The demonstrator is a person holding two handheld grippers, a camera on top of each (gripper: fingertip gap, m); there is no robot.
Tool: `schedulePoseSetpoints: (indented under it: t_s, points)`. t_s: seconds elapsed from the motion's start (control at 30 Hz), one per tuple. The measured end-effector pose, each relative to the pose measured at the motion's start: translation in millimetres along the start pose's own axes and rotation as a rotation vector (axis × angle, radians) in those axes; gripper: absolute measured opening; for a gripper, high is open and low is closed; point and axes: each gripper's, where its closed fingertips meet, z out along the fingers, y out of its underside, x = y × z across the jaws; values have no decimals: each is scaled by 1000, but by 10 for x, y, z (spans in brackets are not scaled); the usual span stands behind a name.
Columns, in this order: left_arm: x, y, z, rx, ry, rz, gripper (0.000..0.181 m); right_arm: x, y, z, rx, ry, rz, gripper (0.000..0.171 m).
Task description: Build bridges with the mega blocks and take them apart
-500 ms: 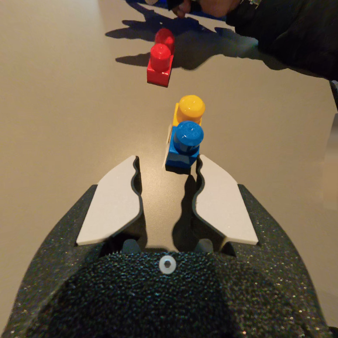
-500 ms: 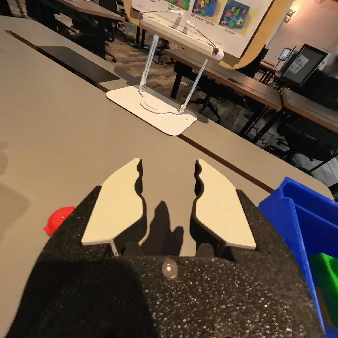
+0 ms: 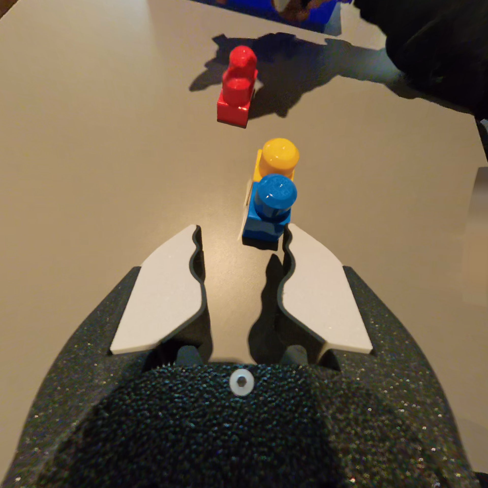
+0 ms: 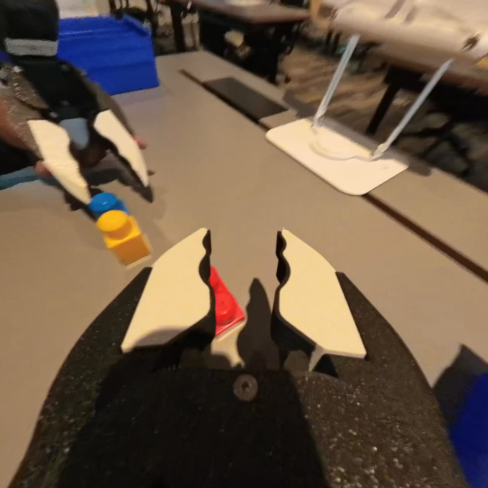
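Black-bodied and white-fingered, the left gripper (image 3: 241, 233) hovers spread over the tan table (image 3: 92, 171), its right fingertip just beside the blue one-stud block (image 3: 266, 215). Touching that block's far side stands the yellow one-stud block (image 3: 277, 161), and farther off lies the red two-stud block (image 3: 236, 92). Likewise spread, the right gripper (image 4: 243, 233) hangs over the red piece, holding nothing.

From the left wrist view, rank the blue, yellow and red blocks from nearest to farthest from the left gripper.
From the left gripper:
1. blue block, just ahead of the right fingertip.
2. yellow block, directly behind the blue one and against it.
3. red block, farther off, standing apart and slightly left.
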Motion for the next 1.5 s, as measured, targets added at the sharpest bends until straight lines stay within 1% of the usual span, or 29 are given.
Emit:
schedulePoseSetpoints:
  t_s: [0.03,0.13,0.23,0.37,0.6,0.87,1.1,1.27,1.4,1.5]
  points:
    - [1,-1,2,0,1,-1,58,-60,41,-7,-43,-19,2,48]
    - [11,6,17,-6,3,2,58,-138,165,-26,-154,-26,-12,45]
    - [22,1,28,-11,4,7,58,-210,309,-55,-263,-58,47,42]
    - [14,8,34,-13,5,3,58,-168,433,-108,-362,0,54,38]
    - [12,12,31,-14,5,3,58,-179,605,-120,-429,-16,49,37]
    - [15,8,28,-13,5,4,58,-211,757,-31,-472,-47,39,30]
    - [18,-36,3,12,6,6,57,-219,683,40,-423,-56,56,28]
    - [62,-180,-44,93,25,15,59,-271,321,14,-248,-88,106,28]
    - [177,-441,-63,231,67,43,62,-580,-1,79,-129,-177,84,28]
    - [233,-527,-1,254,62,83,64,-849,-89,220,-123,-225,44,28]
